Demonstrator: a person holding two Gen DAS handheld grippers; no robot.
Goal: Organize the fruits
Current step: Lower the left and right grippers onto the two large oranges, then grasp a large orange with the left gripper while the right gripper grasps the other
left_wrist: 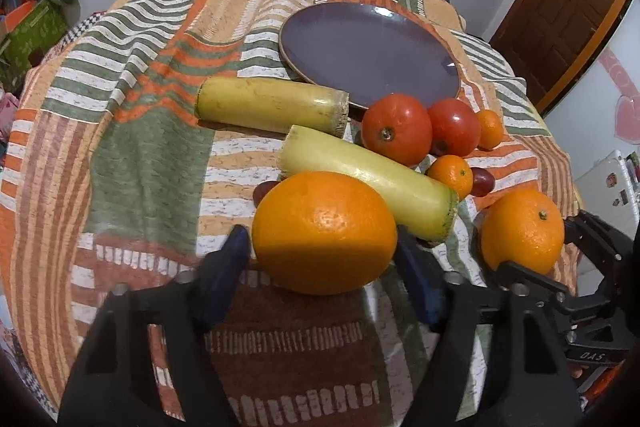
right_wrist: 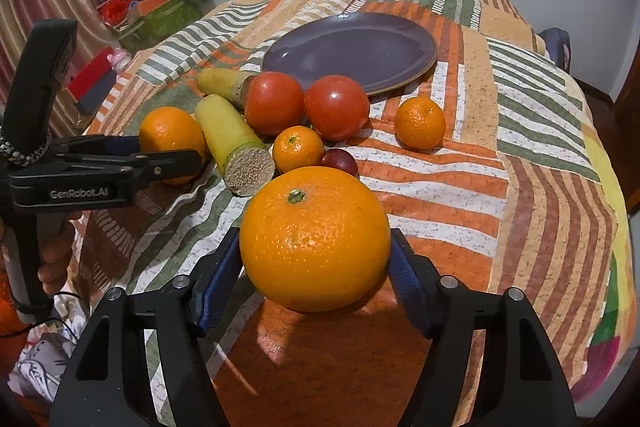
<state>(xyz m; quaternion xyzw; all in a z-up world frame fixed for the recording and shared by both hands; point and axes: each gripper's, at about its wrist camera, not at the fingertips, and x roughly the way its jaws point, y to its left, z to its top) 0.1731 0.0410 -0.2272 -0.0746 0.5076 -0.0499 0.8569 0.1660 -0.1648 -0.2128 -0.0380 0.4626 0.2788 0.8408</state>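
Left gripper: blue-padded fingers stand at either flank of a large orange; in the right wrist view the same fingers appear closed against that fruit, here the left orange, which sits low over the patterned cloth.

Right gripper: its blue pads press both sides of a second large orange, green stem scar uppermost and pebbled skin glossy; the left wrist view shows the same fruit clamped between dark fingers. Whether it clears the cloth cannot be told.

Beyond the fingers, the loose group lies on the cloth: two pale yellow-green cut stalk sections, the nearer stalk with its fibrous cut face toward the right camera, the farther stalk behind it; two red tomatoes touching side by side; a small mandarin just before them, with a dark red grape-like fruit touching it; another mandarin apart to the right.

Container: a purple plate with a tan rim, at the far edge of the group, holds no fruit; the tomatoes lie just beside its near rim.
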